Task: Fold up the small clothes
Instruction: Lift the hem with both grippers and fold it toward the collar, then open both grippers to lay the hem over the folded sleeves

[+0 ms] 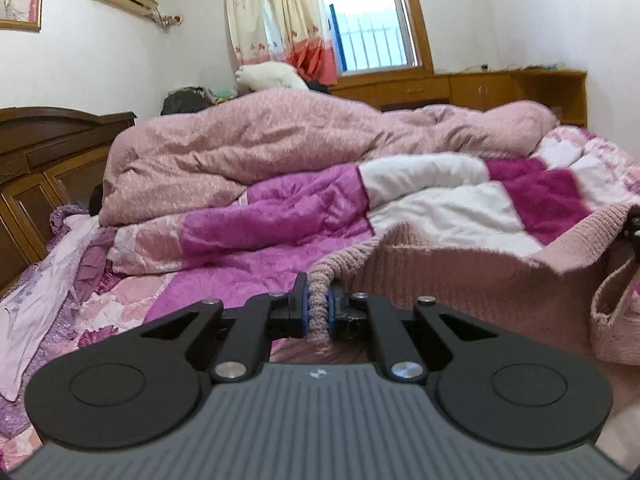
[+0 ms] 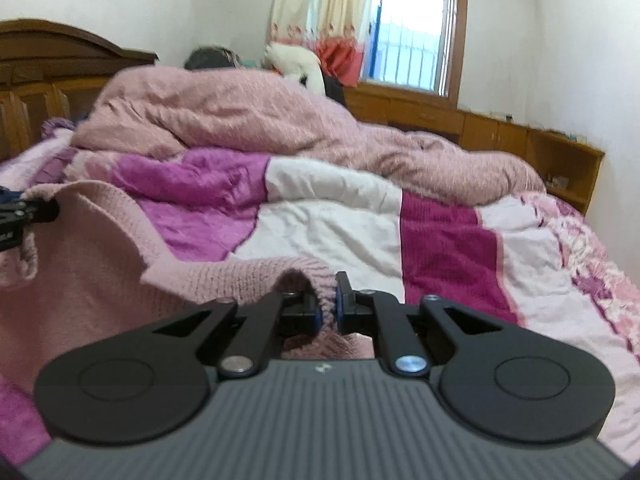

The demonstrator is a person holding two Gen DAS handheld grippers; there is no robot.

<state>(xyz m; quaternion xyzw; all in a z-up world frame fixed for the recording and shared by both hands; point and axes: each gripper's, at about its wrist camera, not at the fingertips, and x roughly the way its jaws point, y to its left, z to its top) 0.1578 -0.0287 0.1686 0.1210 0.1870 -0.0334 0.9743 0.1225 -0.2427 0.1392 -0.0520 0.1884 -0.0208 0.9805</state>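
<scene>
left wrist: left gripper (image 1: pixel 318 312) fingers clamped on pink knit sweater (image 1: pixel 460 280) edge; cloth runs toward 2 o'clock to right gripper (image 1: pixel 634 232), above bed (image 1: pixel 224 280).
right wrist: right gripper (image 2: pixel 326 306) fingers pinch sweater edge; left gripper (image 2: pixel 28 210) at 10 o'clock, long axis spans both.

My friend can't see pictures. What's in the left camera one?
The left tool pinches the ribbed edge of a pink knitted sweater, held above a bed with a pink and purple quilt.
</scene>
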